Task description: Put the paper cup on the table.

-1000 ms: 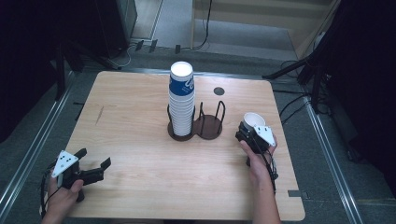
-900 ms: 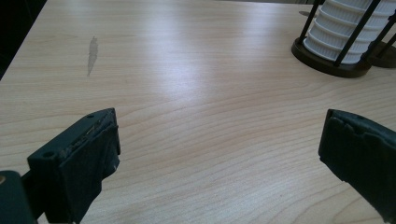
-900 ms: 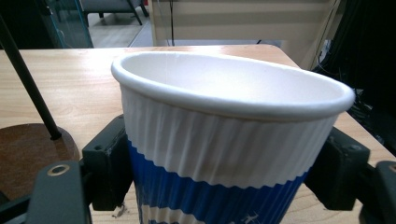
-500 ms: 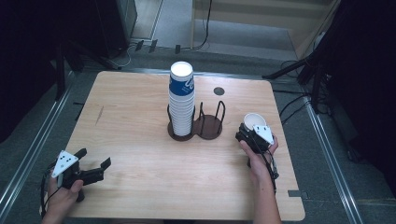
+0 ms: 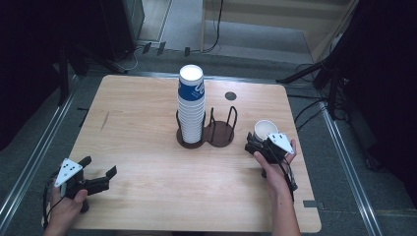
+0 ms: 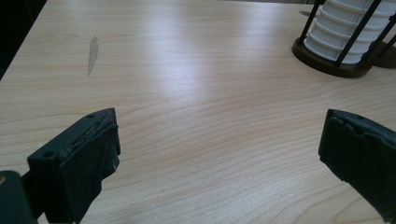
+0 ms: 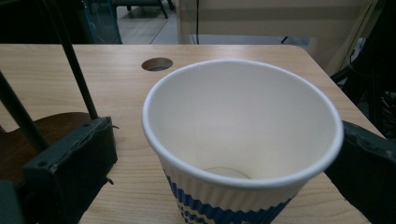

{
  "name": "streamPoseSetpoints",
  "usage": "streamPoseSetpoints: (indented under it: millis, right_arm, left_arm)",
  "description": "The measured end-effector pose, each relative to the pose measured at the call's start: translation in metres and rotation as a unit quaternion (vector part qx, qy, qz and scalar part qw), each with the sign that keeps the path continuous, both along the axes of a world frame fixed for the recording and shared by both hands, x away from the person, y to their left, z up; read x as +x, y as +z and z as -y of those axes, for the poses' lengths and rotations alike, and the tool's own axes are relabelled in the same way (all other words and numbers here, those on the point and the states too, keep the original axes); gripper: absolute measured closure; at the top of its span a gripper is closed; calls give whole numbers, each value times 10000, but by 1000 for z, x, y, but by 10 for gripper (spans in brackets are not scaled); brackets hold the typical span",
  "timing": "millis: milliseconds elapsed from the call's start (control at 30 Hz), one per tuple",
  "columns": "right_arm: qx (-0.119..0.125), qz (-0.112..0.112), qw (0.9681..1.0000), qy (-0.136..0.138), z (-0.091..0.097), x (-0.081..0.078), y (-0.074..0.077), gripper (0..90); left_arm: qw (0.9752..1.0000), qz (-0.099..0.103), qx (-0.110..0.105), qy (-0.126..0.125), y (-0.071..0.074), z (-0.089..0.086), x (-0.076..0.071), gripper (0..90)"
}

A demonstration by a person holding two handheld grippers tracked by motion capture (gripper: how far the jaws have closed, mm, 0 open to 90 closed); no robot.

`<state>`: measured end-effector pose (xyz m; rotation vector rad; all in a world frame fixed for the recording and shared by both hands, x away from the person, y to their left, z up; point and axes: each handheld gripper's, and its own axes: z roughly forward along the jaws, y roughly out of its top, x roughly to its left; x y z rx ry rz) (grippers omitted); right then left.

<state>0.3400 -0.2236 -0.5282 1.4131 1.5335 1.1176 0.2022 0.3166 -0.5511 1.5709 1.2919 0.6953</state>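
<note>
A tall stack of white and blue paper cups (image 5: 191, 105) stands in the left ring of a dark two-ring wire holder (image 5: 220, 133) at mid table; the stack's lower part (image 6: 348, 30) shows in the left gripper view. To the holder's right a single paper cup (image 5: 265, 129) stands upright on the wood. My right gripper (image 5: 264, 139) is open around this cup (image 7: 243, 140), with a gap at the left jaw and the right jaw at the rim. My left gripper (image 5: 100, 166) rests open near the front left edge, with nothing between its fingers (image 6: 84, 154).
The wooden table (image 5: 142, 113) has a round cable hole (image 5: 229, 96) behind the holder and a small dark mark (image 6: 93, 49) at the left. The holder's right ring stands vacant, its brown base (image 7: 28, 135) beside my right gripper. Dark stands and cables surround the table.
</note>
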Motion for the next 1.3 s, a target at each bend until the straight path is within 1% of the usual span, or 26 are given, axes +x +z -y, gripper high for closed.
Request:
streamPoseSetpoints:
  millis: [400,567,767,933,967,1100,1300]
  right_arm:
    - [-44,159,9998,148,1,-21,20,0]
    - [-14,191,9997,167,1,-29,26,0]
    - [-62,283,9995,136,1,-39,33,0]
    - [3,333,9993,170,1,-48,36,0]
    - [2,362,9991,218,1,-50,37,0]
    - [-15,403,9988,262,3,-57,38,0]
    - [7,404,9988,289,11,-69,37,0]
  left_arm:
    - [10000,-6,-4,7,0,0,0,0]
    - [10000,-11,-6,6,0,0,0,0]
    - [10000,-7,-15,13,0,0,0,0]
    - [10000,-9,-19,17,0,0,0,0]
    - [10000,-10,-18,16,0,0,0,0]
    - [10000,-8,-19,15,0,0,0,0]
    - [10000,-2,-13,21,0,0,0,0]
